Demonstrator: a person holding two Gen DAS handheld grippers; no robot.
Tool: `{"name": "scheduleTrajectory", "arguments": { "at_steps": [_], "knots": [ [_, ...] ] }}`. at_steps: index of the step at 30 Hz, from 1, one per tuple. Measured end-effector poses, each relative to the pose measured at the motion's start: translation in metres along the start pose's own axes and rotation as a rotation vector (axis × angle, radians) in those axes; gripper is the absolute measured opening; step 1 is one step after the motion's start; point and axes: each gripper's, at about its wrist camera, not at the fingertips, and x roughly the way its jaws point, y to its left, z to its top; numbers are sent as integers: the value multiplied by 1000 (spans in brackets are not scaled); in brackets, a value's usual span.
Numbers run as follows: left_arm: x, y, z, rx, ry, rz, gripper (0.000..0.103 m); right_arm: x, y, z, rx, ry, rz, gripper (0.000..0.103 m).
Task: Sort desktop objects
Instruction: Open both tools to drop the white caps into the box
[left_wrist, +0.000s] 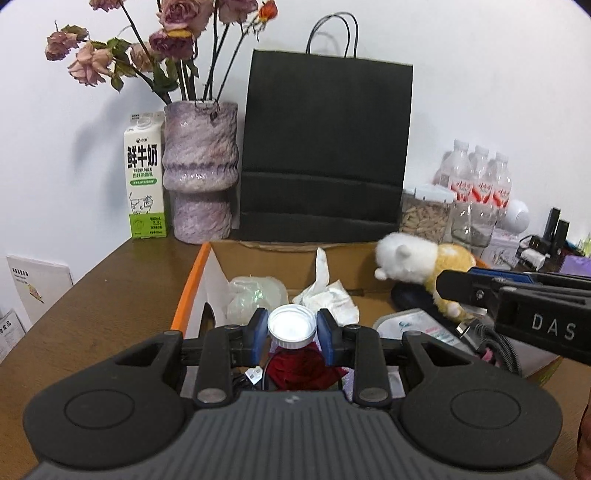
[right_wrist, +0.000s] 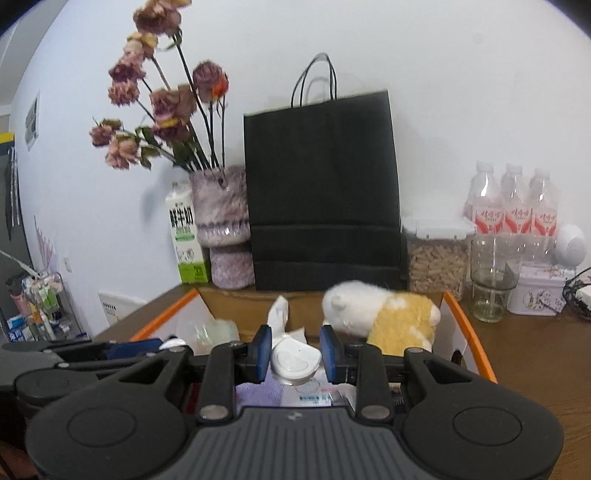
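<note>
Nearest the lens in the left wrist view, the left gripper (left_wrist: 291, 334) clamps its blue pads on a bottle (left_wrist: 291, 326) with a white cap and dark red contents, held over the near end of the cardboard box (left_wrist: 192, 280). In the right wrist view the right gripper (right_wrist: 295, 354) is closed around a small white oval object (right_wrist: 295, 362), also above the box; what that object is cannot be made out.

Below the bottle, inside the box, lie a tangle of black cable and a white packet, both partly hidden by the gripper bodies. Farther into the box sit crumpled clear plastic (left_wrist: 255, 295), a wad of white tissue (left_wrist: 327, 291), and a white-and-yellow plush toy (left_wrist: 417, 266) leaning at the box's far right side; in the left wrist view the right gripper's arm crosses in front of its lower half.

Behind the box stand a black paper bag (left_wrist: 325, 147), a mottled purple vase (left_wrist: 201, 170) of dried roses and a milk carton (left_wrist: 144, 177). Right of the bag are a jar of pellets (right_wrist: 436, 258), an empty glass (right_wrist: 491, 280) and three water bottles (right_wrist: 513, 206).
</note>
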Motion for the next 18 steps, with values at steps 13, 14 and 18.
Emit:
{"name": "scheduleTrajectory", "arguments": {
  "at_steps": [13, 14, 18],
  "knots": [
    [-18, 6, 5, -1, -72, 37, 103, -14, -12, -3, 21, 6, -32, 103],
    [-20, 5, 5, 3, -77, 38, 103, -15, -13, -2, 26, 12, -37, 103],
    [-26, 2, 6, 15, -83, 28, 103, -24, -13, -1, 26, 29, -40, 103]
  ]
}}
